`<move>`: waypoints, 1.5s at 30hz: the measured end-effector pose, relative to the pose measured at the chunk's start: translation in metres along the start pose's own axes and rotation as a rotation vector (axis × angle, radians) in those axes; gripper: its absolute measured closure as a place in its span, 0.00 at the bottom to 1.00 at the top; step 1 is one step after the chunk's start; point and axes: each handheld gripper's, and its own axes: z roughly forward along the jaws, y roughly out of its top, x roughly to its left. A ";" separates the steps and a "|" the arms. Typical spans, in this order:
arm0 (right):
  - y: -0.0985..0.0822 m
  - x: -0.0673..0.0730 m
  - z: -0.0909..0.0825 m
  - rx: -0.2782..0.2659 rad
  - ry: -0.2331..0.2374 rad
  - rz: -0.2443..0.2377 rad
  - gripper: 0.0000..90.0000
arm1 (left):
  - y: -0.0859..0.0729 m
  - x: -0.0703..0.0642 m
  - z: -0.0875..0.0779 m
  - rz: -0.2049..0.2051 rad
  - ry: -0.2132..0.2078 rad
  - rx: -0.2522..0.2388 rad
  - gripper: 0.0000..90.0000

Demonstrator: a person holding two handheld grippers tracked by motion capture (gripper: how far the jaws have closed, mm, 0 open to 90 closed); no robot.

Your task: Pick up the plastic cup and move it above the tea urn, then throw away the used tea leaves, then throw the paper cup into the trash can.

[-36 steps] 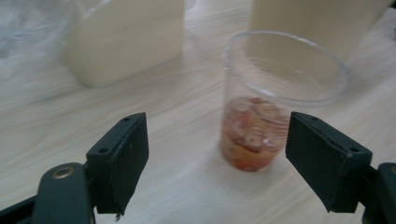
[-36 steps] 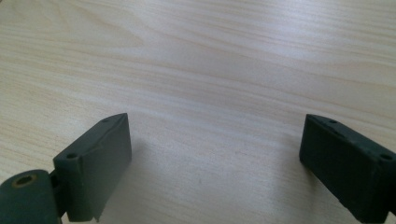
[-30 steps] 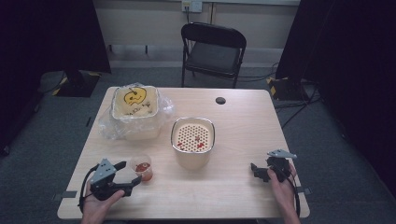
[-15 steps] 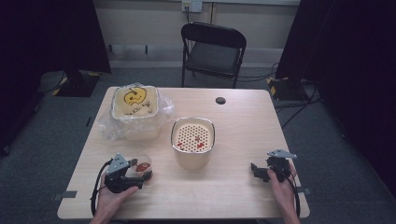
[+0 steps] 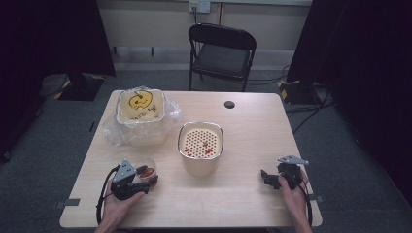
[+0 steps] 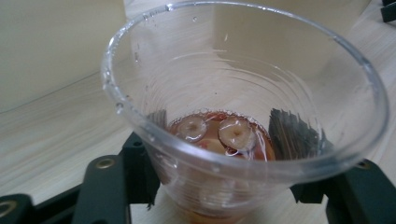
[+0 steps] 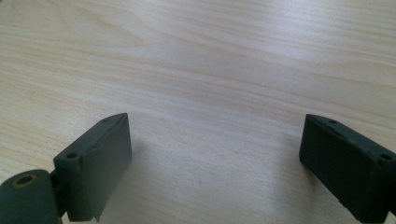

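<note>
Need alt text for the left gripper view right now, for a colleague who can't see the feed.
A clear plastic cup sits between the left gripper's two black jaws, one at each side of its lower wall. Round fruit slices float in reddish liquid at its bottom, and pale wooden table lies behind it.

A clear plastic cup (image 6: 243,116) stands upright near the front left of the counter (image 5: 243,204), well apart from the cream tub with the perforated strainer insert (image 5: 200,143) at the middle. The cup's wall is thin and ribbed, with droplets near its rim. At its bottom lies a shallow reddish liquid holding a few pale round slices (image 6: 236,133), possibly dried fruit. Small red bits (image 5: 207,147) rest on the strainer's holed floor.
</note>
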 end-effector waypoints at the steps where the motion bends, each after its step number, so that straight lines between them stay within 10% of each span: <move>1: 0.000 0.000 0.000 0.000 0.000 0.001 0.09 | 0.001 0.000 -0.001 -0.014 -0.001 0.002 0.44; 15: 0.000 0.000 0.000 0.000 0.001 0.000 0.09 | 0.030 0.001 -0.019 0.007 0.067 -0.001 0.47; 34: 0.000 0.000 0.000 0.000 0.001 0.000 0.09 | 0.067 -0.006 -0.021 0.016 0.059 -0.030 0.47; 45: 0.000 0.000 0.000 0.000 0.001 0.000 0.09 | 0.105 -0.013 -0.017 0.126 0.087 0.005 0.47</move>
